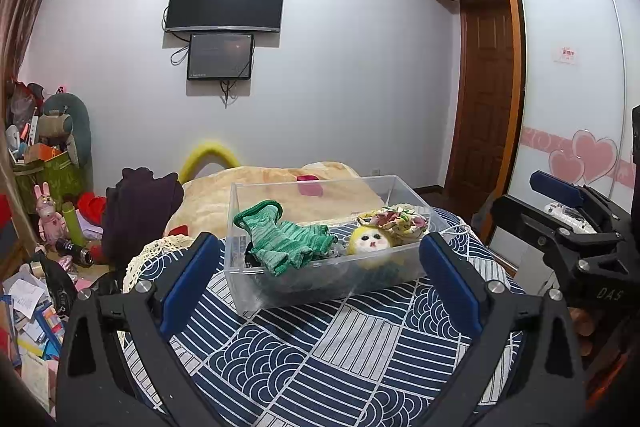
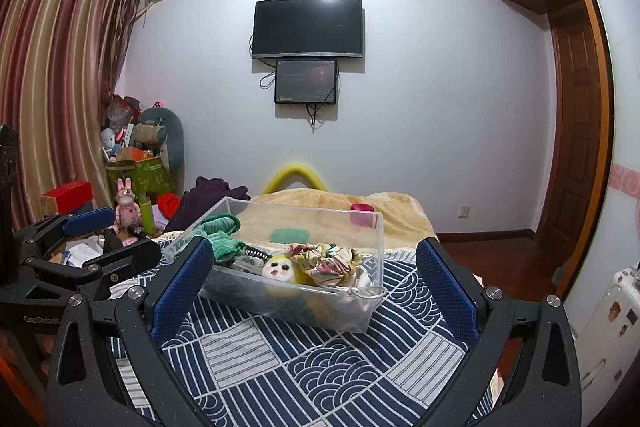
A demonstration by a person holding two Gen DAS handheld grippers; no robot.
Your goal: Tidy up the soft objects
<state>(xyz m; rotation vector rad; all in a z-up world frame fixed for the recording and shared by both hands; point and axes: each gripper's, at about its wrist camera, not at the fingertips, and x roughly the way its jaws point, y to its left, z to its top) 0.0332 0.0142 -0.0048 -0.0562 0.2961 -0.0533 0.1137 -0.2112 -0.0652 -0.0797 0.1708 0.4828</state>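
Observation:
A clear plastic bin [image 1: 256, 291] [image 2: 362, 319] stands on the blue-and-white patterned cloth [image 1: 320, 355] [image 2: 304, 367]. Inside lie a green knitted piece [image 1: 286, 239] [image 2: 222, 237], a yellow plush with a white face [image 1: 370, 241] [image 2: 278, 269], and a floral fabric bundle [image 1: 396, 221] [image 2: 326, 261]. My left gripper [image 1: 320, 255] is open and empty, held back from the bin's near side. My right gripper [image 2: 316, 263] is open and empty, also short of the bin. Each gripper shows at the edge of the other's view.
A beige blanket [image 1: 280, 183] [image 2: 328, 205] with a small red item [image 2: 362, 207] lies behind the bin. Dark clothing [image 1: 140, 203] [image 2: 216, 193] is heaped at the left. Cluttered toys and boxes [image 1: 44, 211] [image 2: 132, 163] fill the left floor. A wardrobe and door stand at the right.

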